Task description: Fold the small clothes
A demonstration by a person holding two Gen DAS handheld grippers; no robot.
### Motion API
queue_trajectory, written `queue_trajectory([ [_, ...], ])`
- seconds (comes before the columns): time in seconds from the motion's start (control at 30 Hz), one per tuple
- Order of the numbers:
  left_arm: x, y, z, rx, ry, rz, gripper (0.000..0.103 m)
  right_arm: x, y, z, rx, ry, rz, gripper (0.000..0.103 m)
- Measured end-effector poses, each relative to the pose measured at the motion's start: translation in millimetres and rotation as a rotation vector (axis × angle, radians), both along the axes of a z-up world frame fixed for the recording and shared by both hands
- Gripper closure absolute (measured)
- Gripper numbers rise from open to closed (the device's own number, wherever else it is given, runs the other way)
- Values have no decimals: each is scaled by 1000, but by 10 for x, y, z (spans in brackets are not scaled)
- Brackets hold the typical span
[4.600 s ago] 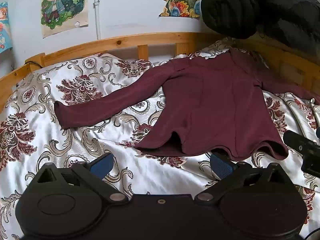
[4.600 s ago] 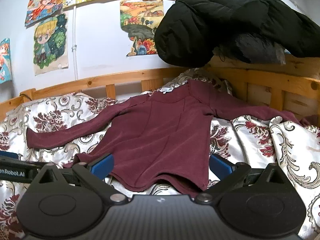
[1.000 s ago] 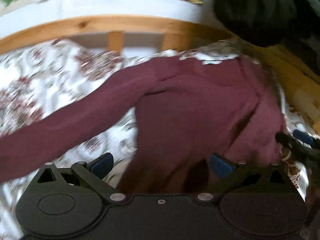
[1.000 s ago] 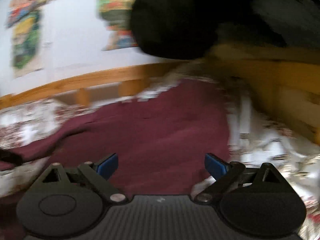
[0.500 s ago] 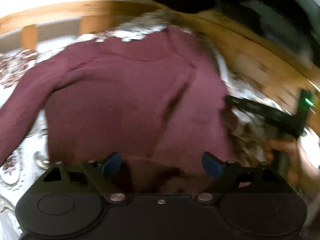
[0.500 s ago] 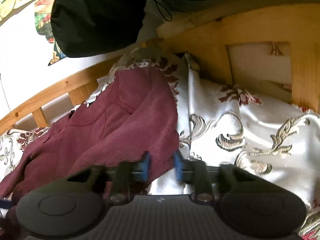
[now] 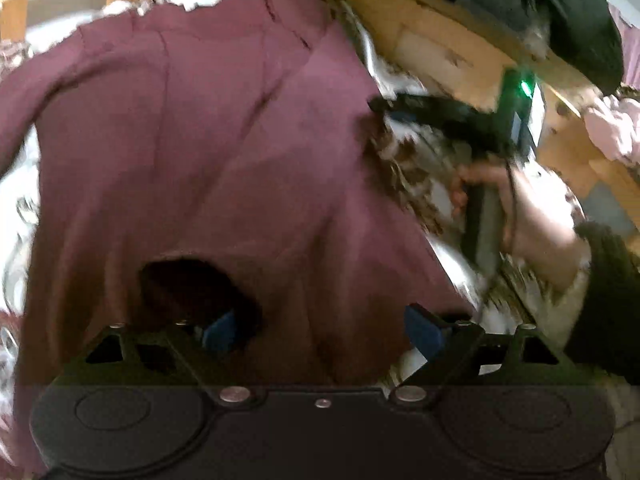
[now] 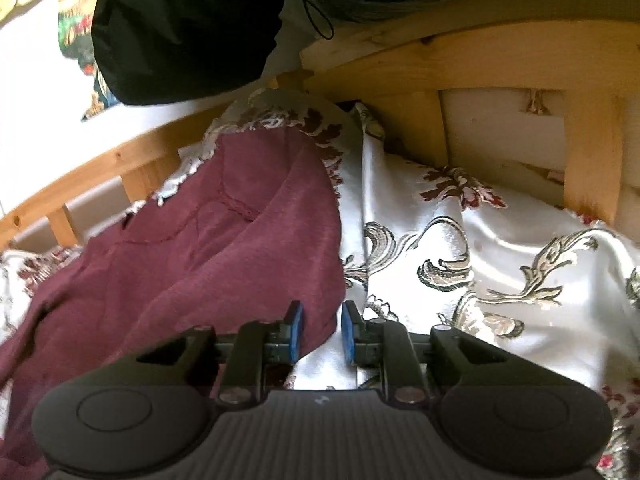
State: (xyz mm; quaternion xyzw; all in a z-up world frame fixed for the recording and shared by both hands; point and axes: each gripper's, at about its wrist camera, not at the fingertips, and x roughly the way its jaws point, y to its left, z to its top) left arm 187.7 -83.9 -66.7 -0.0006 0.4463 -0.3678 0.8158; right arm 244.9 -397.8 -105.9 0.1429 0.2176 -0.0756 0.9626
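Note:
A maroon long-sleeved top (image 7: 208, 152) lies spread on a floral bedspread (image 8: 480, 260). My left gripper (image 7: 320, 332) hangs open and wide over the hem, close to the cloth. Its left pad sits at the dark opening of the hem and its right pad is just past the hem's right corner. My right gripper (image 8: 322, 332) is shut to a narrow gap on the top's (image 8: 200, 260) right side edge, with a fold of maroon cloth between the blue pads. The left wrist view shows that gripper (image 7: 380, 106) from the side, held by a hand (image 7: 532, 216).
A wooden bed frame (image 8: 480, 64) runs close behind and to the right of the top. A black jacket (image 8: 180, 28) hangs over its rail. Posters are on the white wall at the upper left. Bedspread folds rise to the right.
My right gripper's jaws have gone from wide apart to narrow on the top's right edge. My left gripper has dropped closer to the hem and swung to the right.

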Motion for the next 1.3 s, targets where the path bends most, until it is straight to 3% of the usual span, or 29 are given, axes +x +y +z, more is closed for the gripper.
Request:
queue_trajectory([
  [0.1, -126, -2, -94, 12, 9, 12, 12, -21, 73, 15, -46, 14, -7, 69],
  [0.17, -173, 29, -111, 8, 7, 34, 11, -53, 136, 23, -68, 13, 9, 55],
  [0.23, -198, 84, -73, -8, 8, 63, 10, -66, 239, 20, -107, 16, 49, 32],
  [0.33, -257, 260, 26, -33, 0, 142, 4, -72, 424, -22, -191, 24, 98, 17],
  [0.4, -302, 434, 111, -35, -30, 218, 3, -82, 520, -43, -223, 24, 113, 12],
  [0.53, -370, 885, 277, 10, -124, 451, 2, -127, 590, -34, -194, -27, 135, 1],
  [0.67, -343, 1505, 303, 90, -149, 825, 2, -183, 618, -29, -178, -74, 129, 1],
  [0.83, -238, 2272, 203, -86, -53, 1212, 1, -224, 648, -26, -172, -115, 128, 0],
  [0.97, -139, 2546, 152, -97, -31, 1437, 1, -268, 682, -14, -171, -144, 139, 0],
  [1.03, -120, 2661, 144, -96, -42, 1527, 6, -282, 698, -14, -172, -148, 142, 0],
  [1.13, -55, 2692, 186, -48, -86, 1580, 23, -282, 696, -19, -164, -142, 147, 0],
  [1.2, 11, 2642, 223, 38, -95, 1584, 54, -289, 689, -22, -158, -140, 144, 0],
  [1.27, 49, 2606, 256, 113, -109, 1581, 76, -290, 685, -22, -154, -138, 144, 0],
  [1.3, 45, 2573, 289, 132, -133, 1575, 82, -293, 686, -19, -154, -140, 143, 0],
])
